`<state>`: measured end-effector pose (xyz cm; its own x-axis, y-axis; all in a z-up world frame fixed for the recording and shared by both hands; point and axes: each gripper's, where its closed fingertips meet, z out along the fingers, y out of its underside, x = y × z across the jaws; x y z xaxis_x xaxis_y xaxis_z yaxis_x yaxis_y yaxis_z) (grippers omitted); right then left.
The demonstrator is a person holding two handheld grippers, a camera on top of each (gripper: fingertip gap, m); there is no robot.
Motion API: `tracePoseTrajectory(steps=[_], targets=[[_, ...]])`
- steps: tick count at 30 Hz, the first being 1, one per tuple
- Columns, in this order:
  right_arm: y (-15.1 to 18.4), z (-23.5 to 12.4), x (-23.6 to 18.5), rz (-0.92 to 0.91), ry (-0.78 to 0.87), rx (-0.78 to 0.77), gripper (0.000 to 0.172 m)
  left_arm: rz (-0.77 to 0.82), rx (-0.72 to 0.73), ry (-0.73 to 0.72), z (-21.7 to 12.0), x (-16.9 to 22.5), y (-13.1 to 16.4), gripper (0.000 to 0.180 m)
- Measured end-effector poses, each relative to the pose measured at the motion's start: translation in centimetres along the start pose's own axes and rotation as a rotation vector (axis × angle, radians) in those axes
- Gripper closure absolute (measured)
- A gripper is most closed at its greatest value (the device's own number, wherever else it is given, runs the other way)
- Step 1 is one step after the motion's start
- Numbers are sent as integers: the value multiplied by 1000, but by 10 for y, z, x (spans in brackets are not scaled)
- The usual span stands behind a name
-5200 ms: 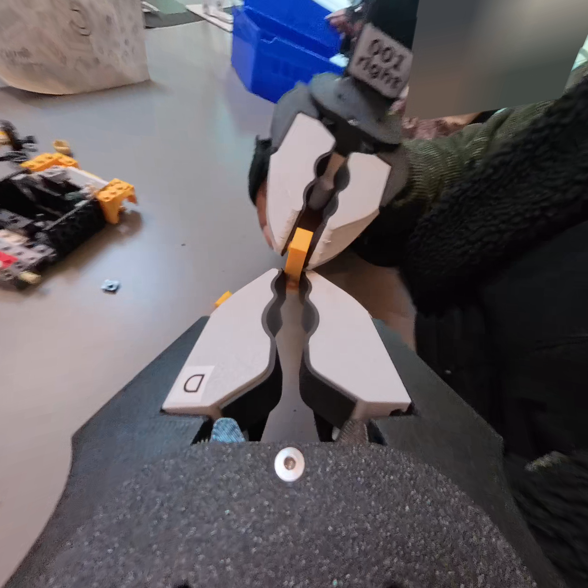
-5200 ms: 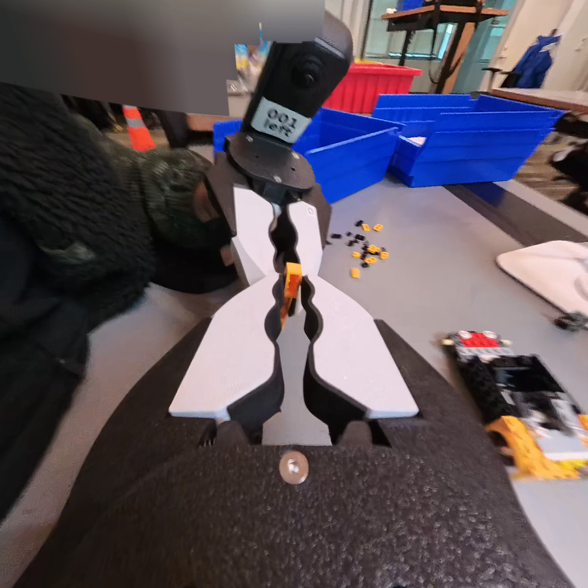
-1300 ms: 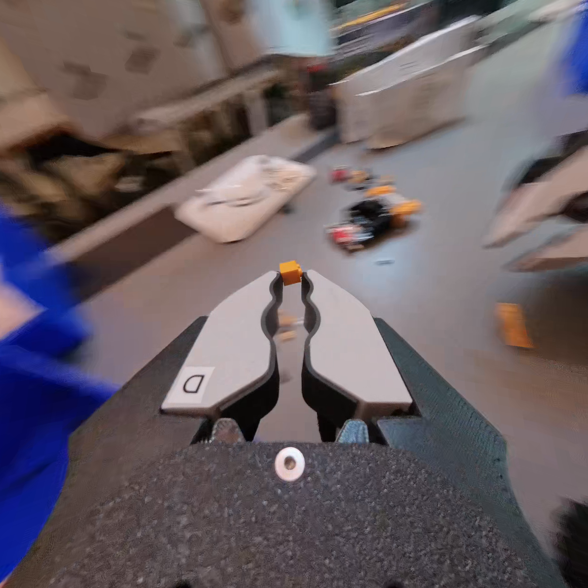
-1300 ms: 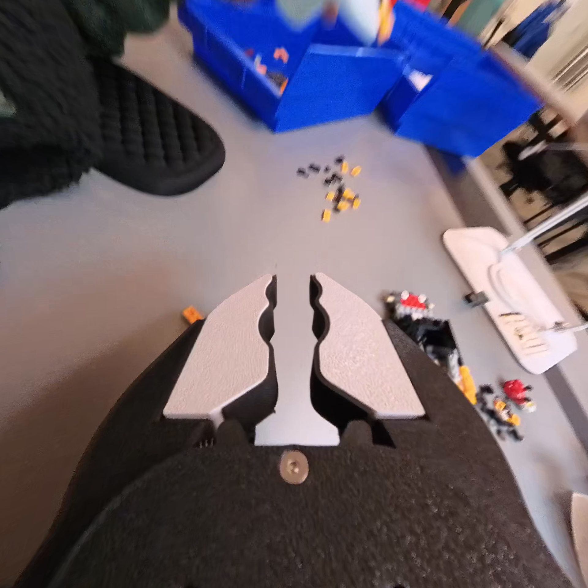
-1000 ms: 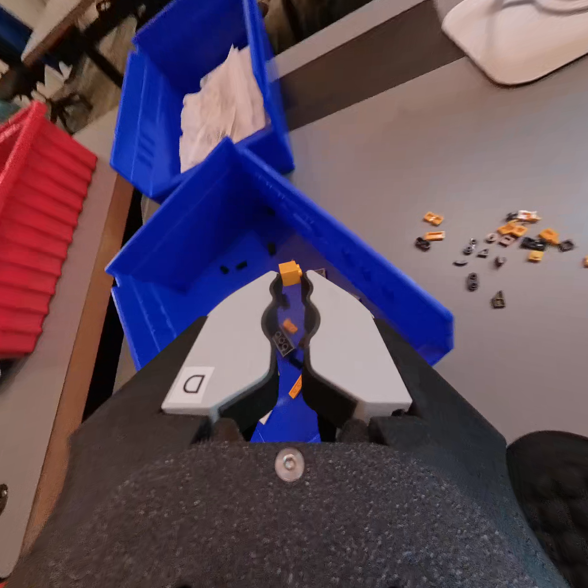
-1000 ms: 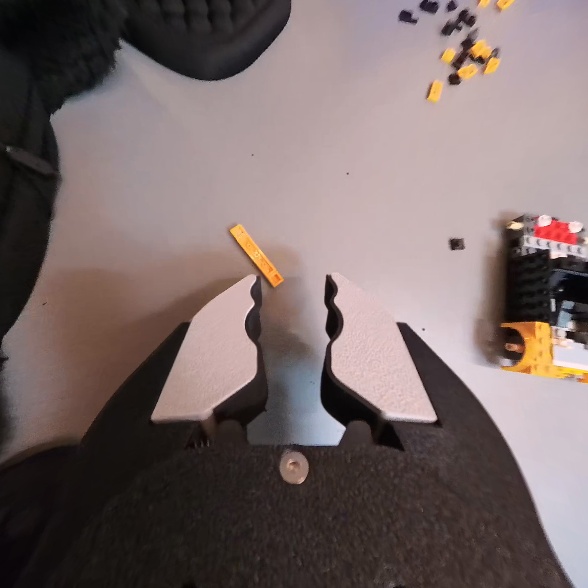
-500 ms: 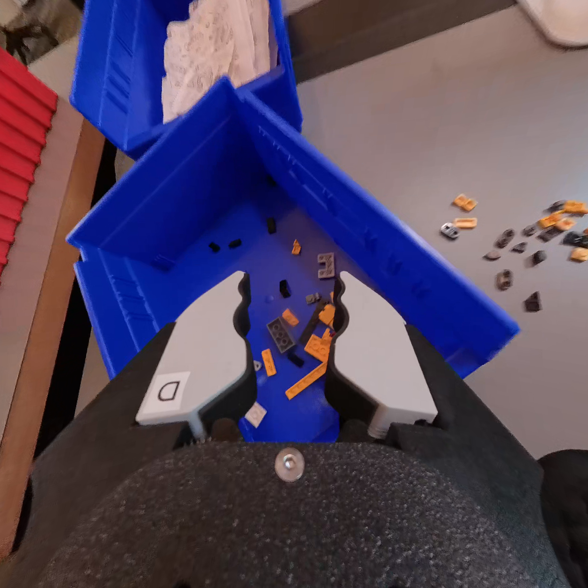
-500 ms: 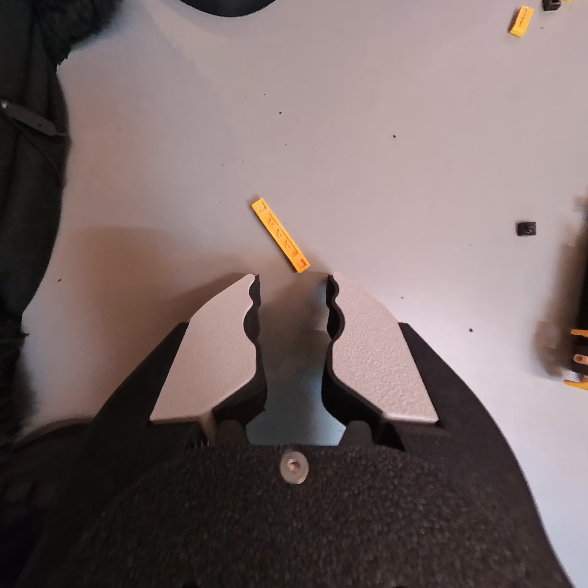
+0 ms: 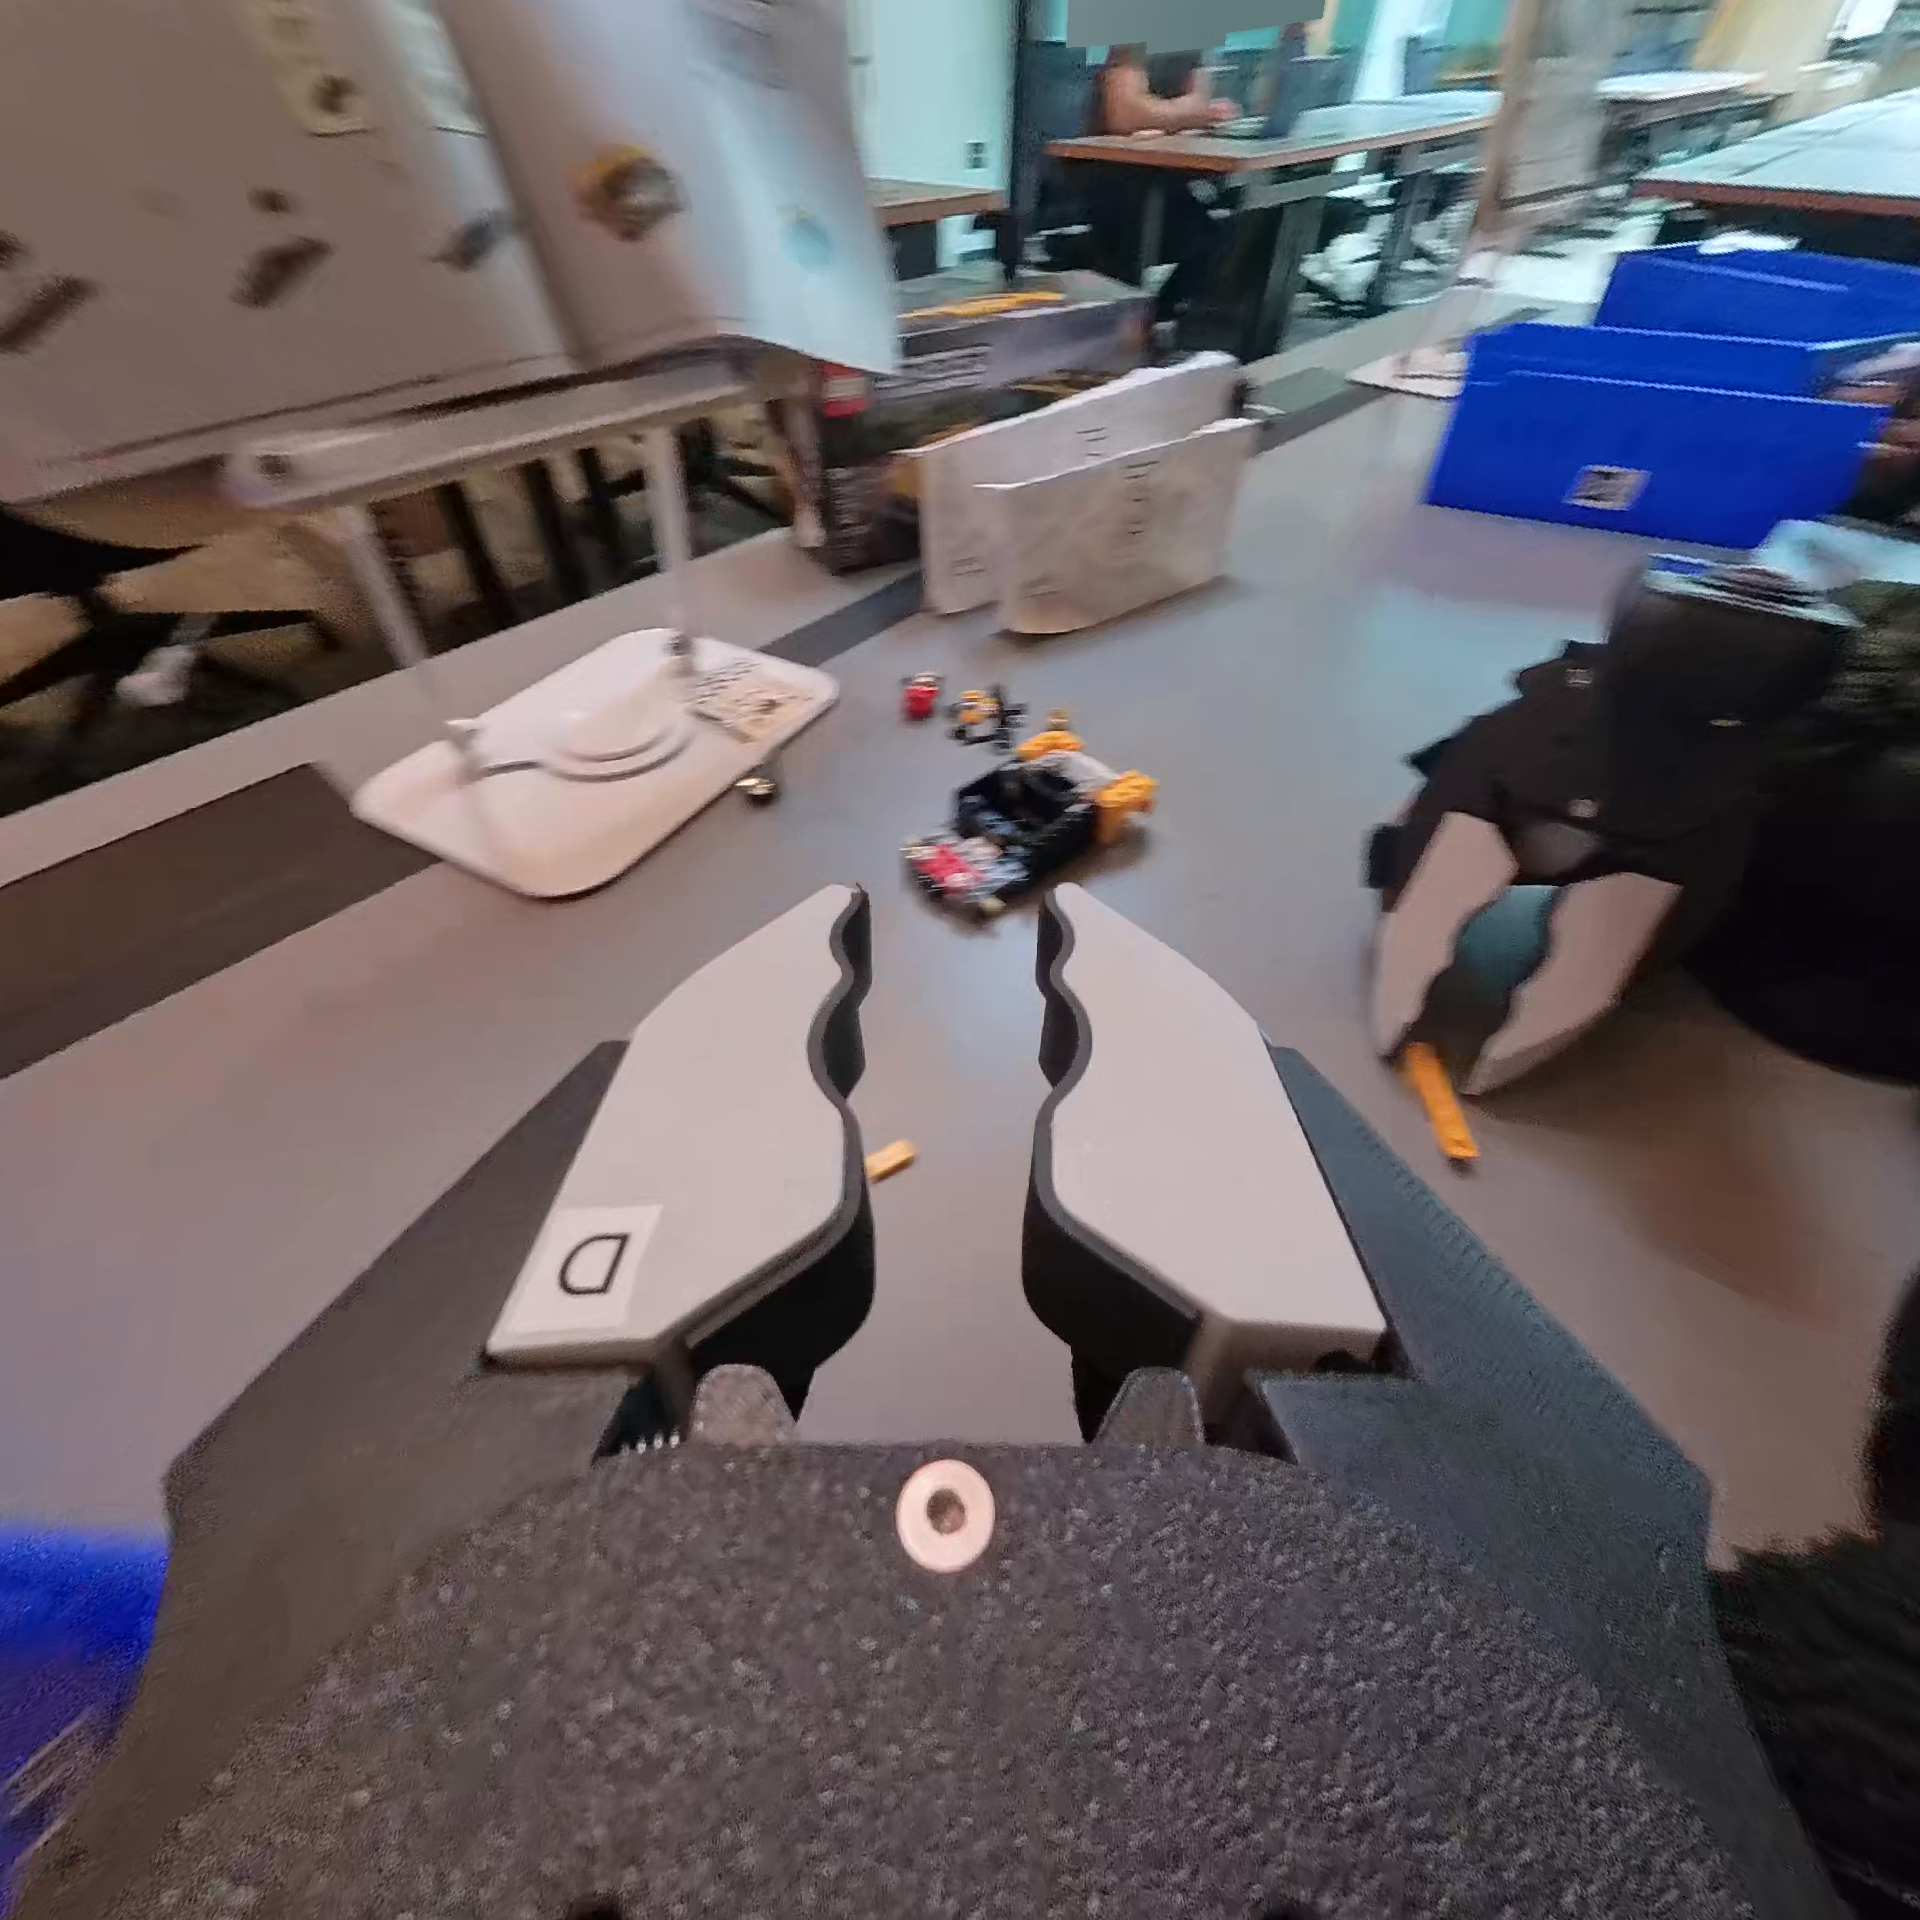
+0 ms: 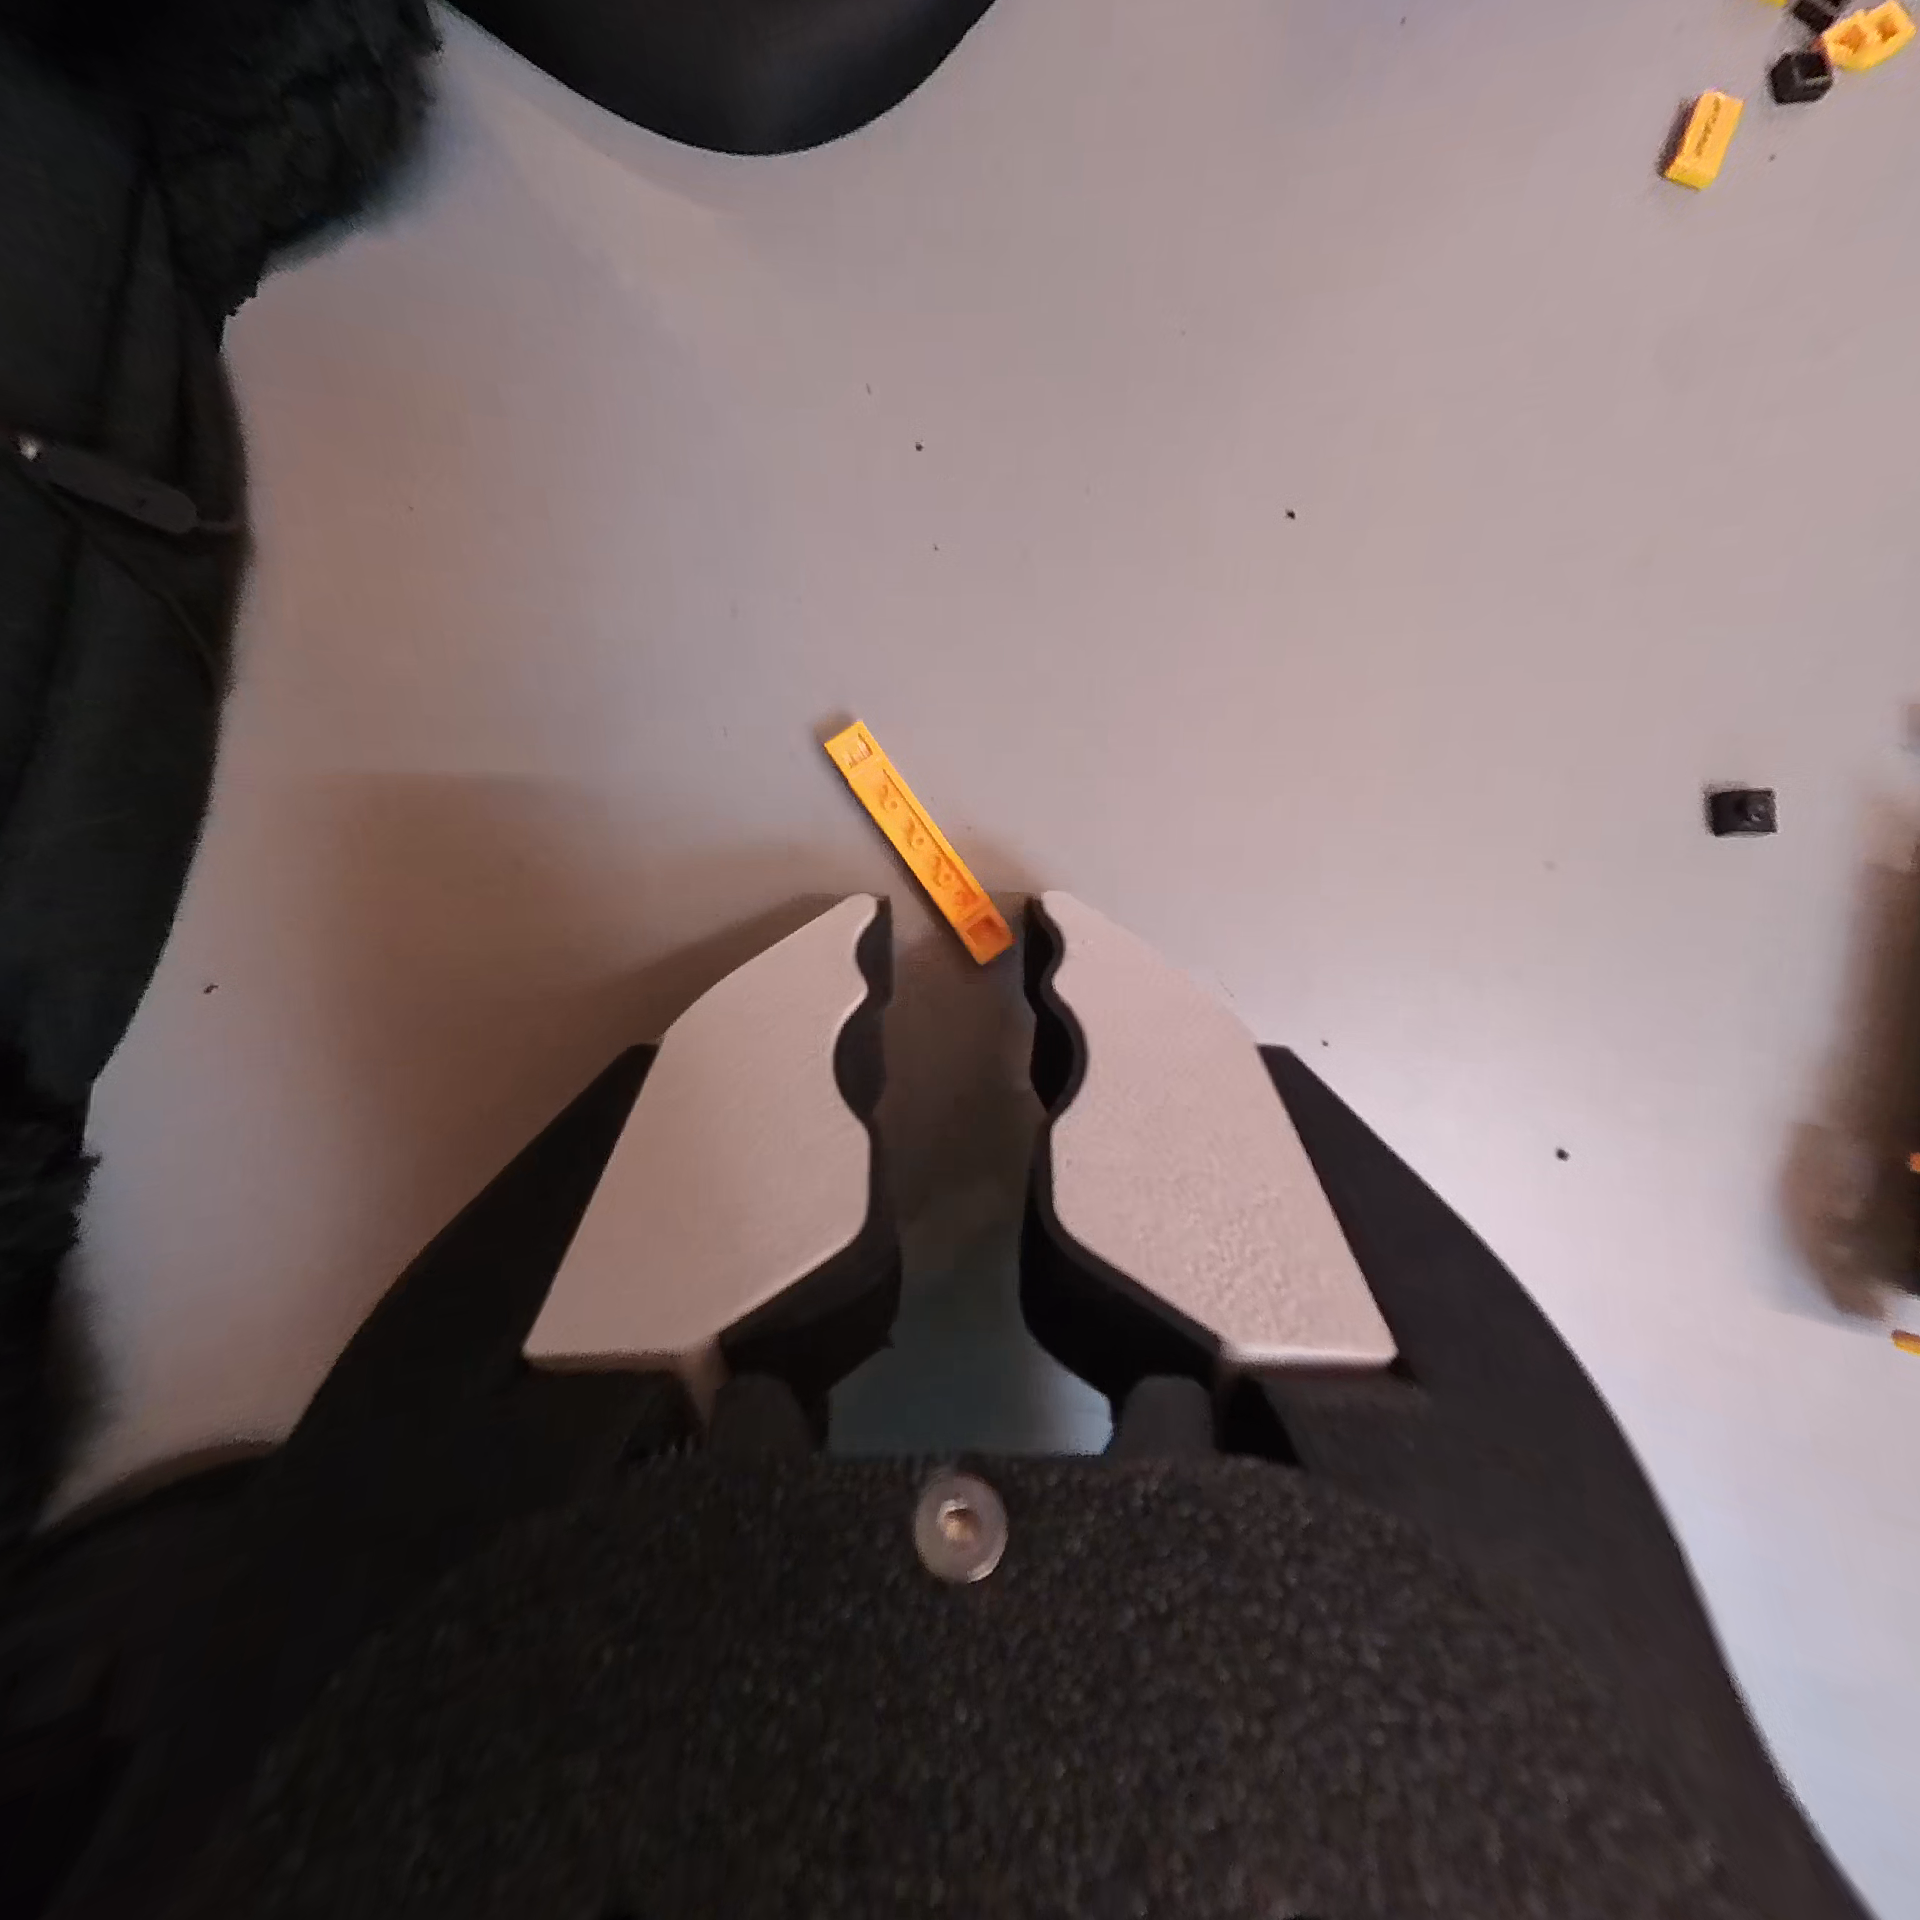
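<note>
Left and right wrist views of one instant, both over a grey table [image 10: 1247, 416]. The right hand-held gripper [image 10: 956, 914] pointed down at the table with its jaws apart and gripping nothing; a long orange brick plate [image 10: 914, 840] lay flat on the table just ahead of its fingertips, slanting away to the left, with its near end between the two tips and close beside the right fingertip [image 10: 1049, 920], whether touching cannot be told. In the left wrist view the same plate [image 9: 1437, 1101] appeared at the tips of the right hand-held gripper [image 9: 1455, 1060], well off to the right of the left hand-held gripper [image 9: 951, 909]. The left hand-held gripper hung above the table with its jaws wide apart and nothing between them; a small orange piece [image 9: 891, 1160] lay on the table below, beside its left finger [image 9: 727, 1091]. Farther ahead of it stood a partly built black, orange and red brick model [image 9: 1023, 831], with a few loose small parts [image 9: 971, 707] beyond, and a white base plate [image 9: 592, 769] ahead to the left. Blue bins [image 9: 1662, 416] stood far ahead to the right. Beyond the right hand-held gripper to the right lay a single black piece [image 10: 1740, 810] and, farther off, a scatter of yellow and black pieces [image 10: 1704, 140].
</note>
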<state>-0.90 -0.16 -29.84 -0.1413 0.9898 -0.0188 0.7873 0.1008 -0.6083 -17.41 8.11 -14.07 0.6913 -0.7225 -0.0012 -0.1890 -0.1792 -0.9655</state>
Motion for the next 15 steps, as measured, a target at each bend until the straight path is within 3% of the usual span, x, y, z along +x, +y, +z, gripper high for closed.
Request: tracePoseTrajectory(steps=[1,5,11,15], targets=[[-1,1,0,-8,0,2,158,0,-2,58,8,14,3,151],[-5,2,-1,-39,1,15,164,36,-76,253,33,67,24,151],[-49,-19,2,37,-6,284,164,139,-238,499,56,138,68,145],[-70,-45,1,113,-78,488,164,129,-164,565,57,157,58,152]])
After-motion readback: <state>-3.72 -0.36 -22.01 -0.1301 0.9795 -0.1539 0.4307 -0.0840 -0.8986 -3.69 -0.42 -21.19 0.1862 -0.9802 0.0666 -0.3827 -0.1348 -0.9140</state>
